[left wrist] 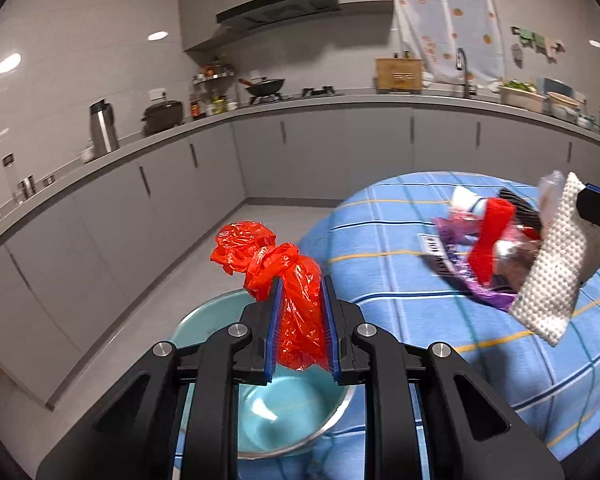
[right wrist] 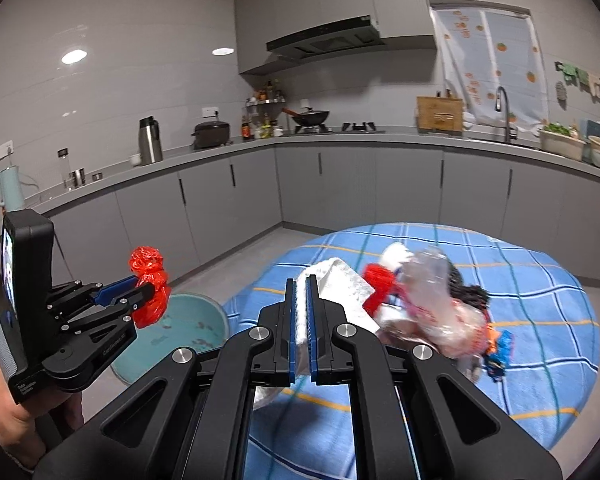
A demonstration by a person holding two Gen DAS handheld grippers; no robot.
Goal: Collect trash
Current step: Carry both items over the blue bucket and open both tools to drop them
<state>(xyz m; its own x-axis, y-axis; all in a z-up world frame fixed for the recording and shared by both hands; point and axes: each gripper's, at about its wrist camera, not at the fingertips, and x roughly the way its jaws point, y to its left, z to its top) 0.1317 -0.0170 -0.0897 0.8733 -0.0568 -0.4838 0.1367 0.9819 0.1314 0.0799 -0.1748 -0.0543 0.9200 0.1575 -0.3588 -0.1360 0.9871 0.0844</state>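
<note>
My left gripper [left wrist: 302,280] is shut on a crumpled, knotted red plastic bag [left wrist: 296,280], held in the air over a teal basin [left wrist: 204,320]. The right wrist view shows that gripper [right wrist: 144,286] at the left with the red bag [right wrist: 150,284], above the basin [right wrist: 196,312]. My right gripper [right wrist: 300,280] is shut on a white dimpled sheet [right wrist: 340,280]. A blurred bundle of trash [right wrist: 432,304] hangs with it: red piece, clear plastic, dark and blue bits. In the left wrist view the sheet [left wrist: 556,276] and bundle [left wrist: 488,248] hang over the table at the right.
A round table under a blue checked cloth [right wrist: 540,300] fills the lower right. The basin stands on the grey floor [left wrist: 220,240] beside it. Grey cabinets and a worktop [left wrist: 300,102] with a thermos [left wrist: 104,126], pots and a sink run round the room. A person's hand [right wrist: 4,400] holds the left gripper.
</note>
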